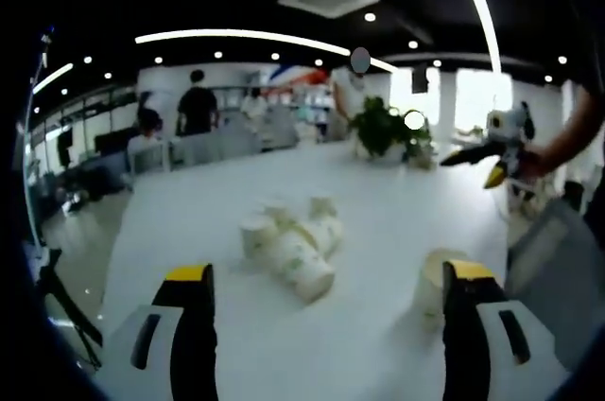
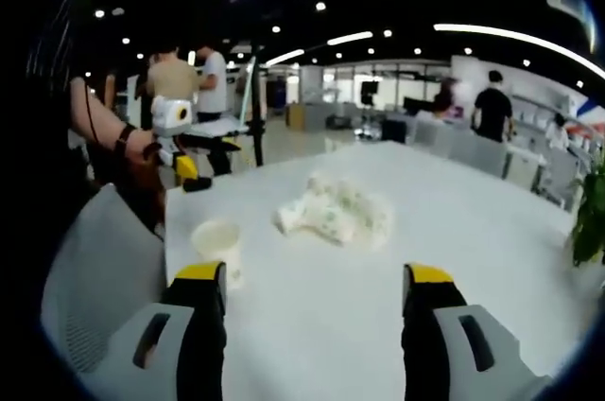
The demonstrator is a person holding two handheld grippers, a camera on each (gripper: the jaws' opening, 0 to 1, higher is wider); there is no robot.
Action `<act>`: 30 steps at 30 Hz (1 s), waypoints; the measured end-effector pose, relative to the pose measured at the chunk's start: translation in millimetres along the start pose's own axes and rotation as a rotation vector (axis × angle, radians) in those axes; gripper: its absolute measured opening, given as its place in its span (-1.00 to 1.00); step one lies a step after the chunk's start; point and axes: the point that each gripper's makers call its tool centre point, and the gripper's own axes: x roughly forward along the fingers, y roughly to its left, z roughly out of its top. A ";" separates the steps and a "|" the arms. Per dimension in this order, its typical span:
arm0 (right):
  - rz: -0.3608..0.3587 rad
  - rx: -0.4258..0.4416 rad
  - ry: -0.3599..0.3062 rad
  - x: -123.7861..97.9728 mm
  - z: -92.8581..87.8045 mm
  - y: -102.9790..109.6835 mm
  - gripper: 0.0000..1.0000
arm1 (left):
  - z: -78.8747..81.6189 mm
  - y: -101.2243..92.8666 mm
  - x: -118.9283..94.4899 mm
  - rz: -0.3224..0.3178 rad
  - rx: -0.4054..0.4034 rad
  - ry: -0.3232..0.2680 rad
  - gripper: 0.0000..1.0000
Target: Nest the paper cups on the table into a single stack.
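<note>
Paper cups (image 1: 295,245) lie heaped on the white desk (image 1: 359,193) at our twelve o'clock. One upright cup (image 2: 218,245) stands apart. We hold the left tool (image 1: 326,292) and the right tool (image 2: 312,292) spread, gripping nothing.

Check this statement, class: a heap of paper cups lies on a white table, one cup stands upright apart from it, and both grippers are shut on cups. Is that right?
One detail is wrong: neither gripper holds a cup. The left gripper and right gripper have their jaws open over the table, as each gripper's own view shows. The heap of cups and the separate upright cup are as stated.
</note>
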 end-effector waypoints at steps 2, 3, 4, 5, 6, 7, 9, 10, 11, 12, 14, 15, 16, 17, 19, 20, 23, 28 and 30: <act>0.028 -0.009 0.001 4.8 9.1 -0.8 0.37 | -0.9 2.5 1.6 0.002 0.005 -0.003 0.97; 0.038 -0.017 0.007 6.9 12.0 -1.6 0.32 | -0.7 3.1 2.3 0.002 0.006 -0.005 0.97; 0.050 -0.034 0.003 9.7 17.5 -3.6 0.27 | -0.9 3.5 3.2 0.000 0.001 -0.005 0.97; 0.059 -0.048 -0.003 12.3 22.0 -5.1 0.27 | -1.4 3.8 4.0 0.000 -0.004 -0.004 0.97; 0.071 -0.064 -0.011 16.7 27.6 -7.8 0.28 | -1.6 4.3 4.9 -0.003 -0.011 -0.004 0.97; 0.080 -0.076 -0.010 20.1 30.7 -9.0 0.30 | -1.1 4.5 5.4 -0.004 -0.013 -0.008 0.97; 0.109 -0.118 0.024 29.7 34.1 -11.6 0.33 | 1.3 3.9 6.6 -0.007 -0.006 -0.021 0.97; 0.112 -0.126 0.032 33.4 35.6 -13.5 0.33 | 1.6 3.8 6.9 -0.008 0.003 -0.023 0.97; 0.117 -0.146 0.046 36.4 36.4 -15.4 0.32 | 1.5 3.1 7.2 -0.010 0.011 -0.024 0.97; 0.127 -0.185 0.038 42.6 38.8 -19.8 0.33 | -0.3 3.3 7.7 -0.011 0.014 -0.021 0.97; 0.156 -0.183 0.044 52.4 42.7 -19.8 0.34 | -4.1 4.4 8.9 -0.012 0.012 -0.014 0.97; 0.166 -0.192 0.066 57.3 40.9 -21.5 0.33 | -6.3 4.5 9.3 -0.013 0.010 -0.008 0.97; 0.171 -0.186 0.068 61.9 42.0 -22.7 0.32 | -7.9 4.0 9.6 -0.015 0.010 -0.003 0.97; 0.188 -0.190 0.068 67.4 43.7 -22.7 0.32 | -9.2 2.6 9.8 -0.020 0.020 -0.005 0.97; 0.222 -0.225 0.081 78.1 44.1 -22.5 0.33 | -12.3 2.3 10.4 -0.022 0.028 -0.001 0.97; 0.228 -0.219 0.096 82.5 43.4 -23.3 0.33 | -13.2 2.3 10.4 -0.022 0.027 0.002 0.97; 0.268 -0.286 0.111 97.5 46.0 -21.9 0.26 | -17.4 3.1 10.1 -0.017 0.021 0.004 0.97; 0.335 -0.328 0.198 125.8 35.2 -20.7 -0.02 | -24.3 3.2 9.2 -0.011 0.004 0.019 0.97; 0.347 -0.318 0.209 137.0 34.6 -18.3 -0.02 | -27.8 3.7 9.1 -0.012 -0.001 0.021 0.97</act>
